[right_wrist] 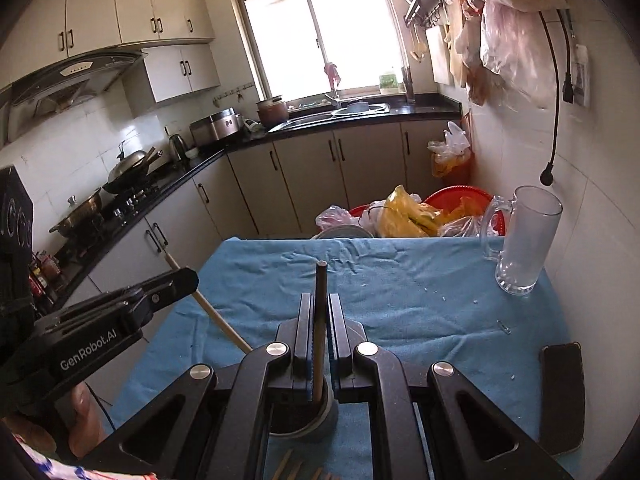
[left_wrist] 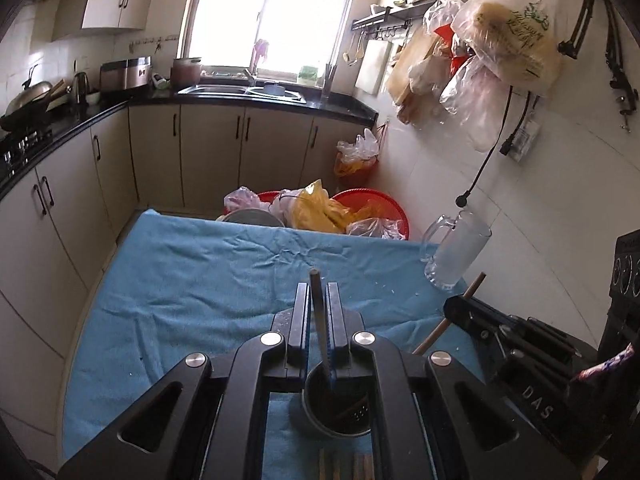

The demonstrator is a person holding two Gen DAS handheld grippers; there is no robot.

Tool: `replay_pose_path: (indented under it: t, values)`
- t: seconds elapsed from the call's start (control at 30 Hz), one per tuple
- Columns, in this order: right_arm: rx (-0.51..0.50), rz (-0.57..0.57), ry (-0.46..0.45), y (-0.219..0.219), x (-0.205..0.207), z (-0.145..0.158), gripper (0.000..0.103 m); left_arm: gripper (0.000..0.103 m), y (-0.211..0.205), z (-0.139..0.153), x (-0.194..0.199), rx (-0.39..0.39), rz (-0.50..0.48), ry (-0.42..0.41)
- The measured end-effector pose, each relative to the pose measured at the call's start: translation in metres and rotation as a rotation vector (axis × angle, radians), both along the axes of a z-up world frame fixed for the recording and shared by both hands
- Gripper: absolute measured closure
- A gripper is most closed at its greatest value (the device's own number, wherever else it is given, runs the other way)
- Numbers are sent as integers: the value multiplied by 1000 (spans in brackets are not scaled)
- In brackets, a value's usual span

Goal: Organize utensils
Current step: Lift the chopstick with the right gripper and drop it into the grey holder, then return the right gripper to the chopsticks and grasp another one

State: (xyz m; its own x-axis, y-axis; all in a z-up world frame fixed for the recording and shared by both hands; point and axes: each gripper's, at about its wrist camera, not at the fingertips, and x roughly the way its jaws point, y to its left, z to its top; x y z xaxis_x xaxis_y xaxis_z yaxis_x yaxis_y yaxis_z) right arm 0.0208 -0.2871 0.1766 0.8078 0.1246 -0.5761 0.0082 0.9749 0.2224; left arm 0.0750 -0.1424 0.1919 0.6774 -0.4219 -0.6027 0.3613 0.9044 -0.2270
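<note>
My left gripper [left_wrist: 318, 292] is shut on a dark chopstick [left_wrist: 316, 288] that stands upright between its fingers, lower end in a round dark utensil holder [left_wrist: 340, 416] on the blue cloth. My right gripper [right_wrist: 320, 304] is shut on a dark chopstick [right_wrist: 321, 280], also upright over the same holder [right_wrist: 316, 424]. Each gripper appears in the other's view, the right one [left_wrist: 456, 304] and the left one [right_wrist: 188, 280], each with a pale chopstick shaft crossing it. More chopsticks [left_wrist: 348, 466] lie on the cloth near the front edge.
A glass mug [right_wrist: 520, 240] stands at the table's far right corner, also in the left wrist view [left_wrist: 452, 252]. A black phone [right_wrist: 562, 396] lies at the right. Red basins with plastic bags [right_wrist: 420, 212] sit behind the blue-clothed table [right_wrist: 400, 280]. Wall at right.
</note>
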Motion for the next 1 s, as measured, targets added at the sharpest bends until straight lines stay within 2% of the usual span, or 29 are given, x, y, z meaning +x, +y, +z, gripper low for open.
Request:
replay_pose_path:
  t: [0.03,0.07,0.13,0.23,0.5,0.63,0.77,1.0]
  values:
    - [3,-3,-1,-1,0,0,94,92,1,0,0,-6,1,4]
    - [7,-10,-4,-2,0,0,88,90,2,2,-1,-10,3,3]
    - [13,-15,-6,-5,-1,2,77,80,5,6,-4,-19,11,-10]
    - [8,-25,-24,-5,-5,8,64,75,11,16,-13,-28,25,-39]
    - [-5,-56,-88,-9,-43,33,46,63,42,40,-57,-37,59,-122]
    - [-30,-78,-82,-18,-72,30,38,51,68,35,-87,-49,79,-143]
    - [-27,-106,-6,-35,-100,0,36,50,88,4,-105,-38,87,-88]
    - [48,-94,222,-54,-135,-98,36,50,81,-83,-119,22,42,121]
